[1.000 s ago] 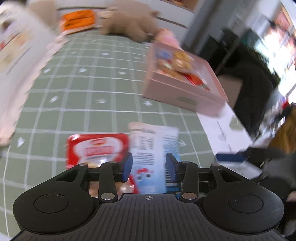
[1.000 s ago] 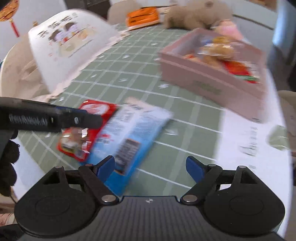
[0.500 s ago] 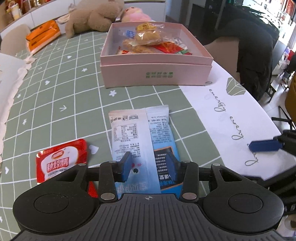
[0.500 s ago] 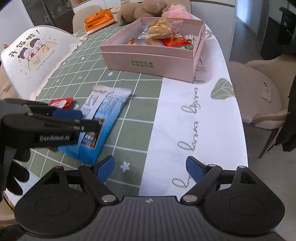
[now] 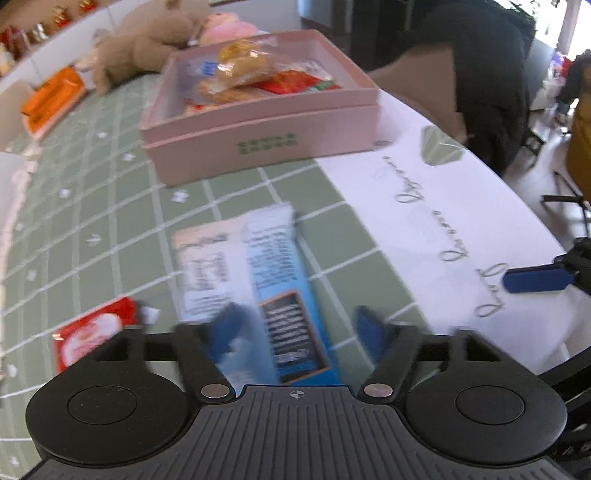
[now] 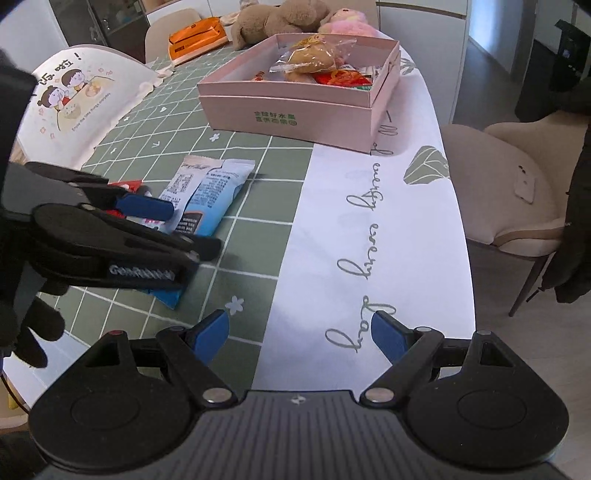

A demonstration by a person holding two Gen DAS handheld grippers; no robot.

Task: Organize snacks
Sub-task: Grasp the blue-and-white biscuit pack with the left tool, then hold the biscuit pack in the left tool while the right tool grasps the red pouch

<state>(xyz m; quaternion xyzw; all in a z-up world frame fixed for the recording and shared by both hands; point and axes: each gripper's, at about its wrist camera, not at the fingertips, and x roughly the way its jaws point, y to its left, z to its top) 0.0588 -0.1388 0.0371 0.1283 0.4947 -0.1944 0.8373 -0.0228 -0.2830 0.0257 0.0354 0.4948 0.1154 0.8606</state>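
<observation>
In the right wrist view we see the box (image 6: 295,110) at upper centre of the frame, standing on the table (image 6: 332,240), with wrapped snacks (image 6: 314,59) inside it. Behind the box, at the top edge, lie two plush toys (image 6: 280,18), and to their left a flat packet (image 6: 195,37). Below and left of the box, a long snack bag (image 6: 210,192) lies flat on the table, well apart from the box. Just left of the bag lies a small sachet (image 5: 92,332), partly hidden. A chair (image 6: 517,184) stands at the right edge, beside the table. A printed cushion (image 6: 74,103) sits at upper left.
</observation>
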